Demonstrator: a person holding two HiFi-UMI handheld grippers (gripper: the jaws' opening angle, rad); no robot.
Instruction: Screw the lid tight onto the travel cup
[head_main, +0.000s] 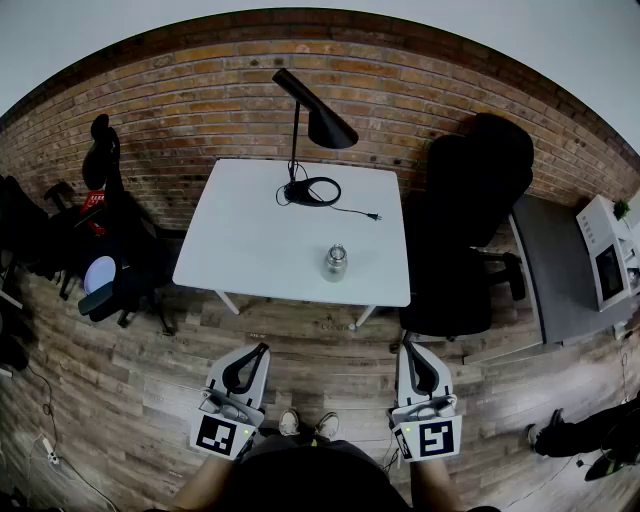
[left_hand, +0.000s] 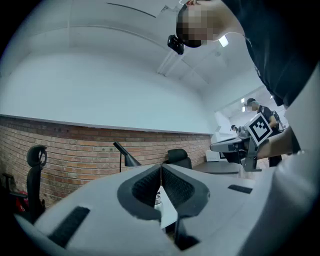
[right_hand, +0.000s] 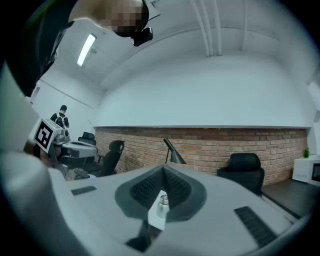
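Note:
A steel travel cup (head_main: 335, 262) with a lid on top stands upright near the front edge of a white table (head_main: 250, 250). My left gripper (head_main: 259, 350) and right gripper (head_main: 407, 347) are both held level well short of the table, over the wooden floor, shut and with nothing in them. Through the shut jaws of the right gripper (right_hand: 163, 170) the cup (right_hand: 162, 204) shows far ahead. The left gripper (left_hand: 161, 167) also frames a sliver of the cup (left_hand: 158, 199).
A black desk lamp (head_main: 312, 140) with its cord and plug lies at the table's back. A black office chair (head_main: 470, 230) stands right of the table, a grey desk (head_main: 565, 270) beyond it. Another chair (head_main: 105, 260) and clutter stand left. A brick wall runs behind.

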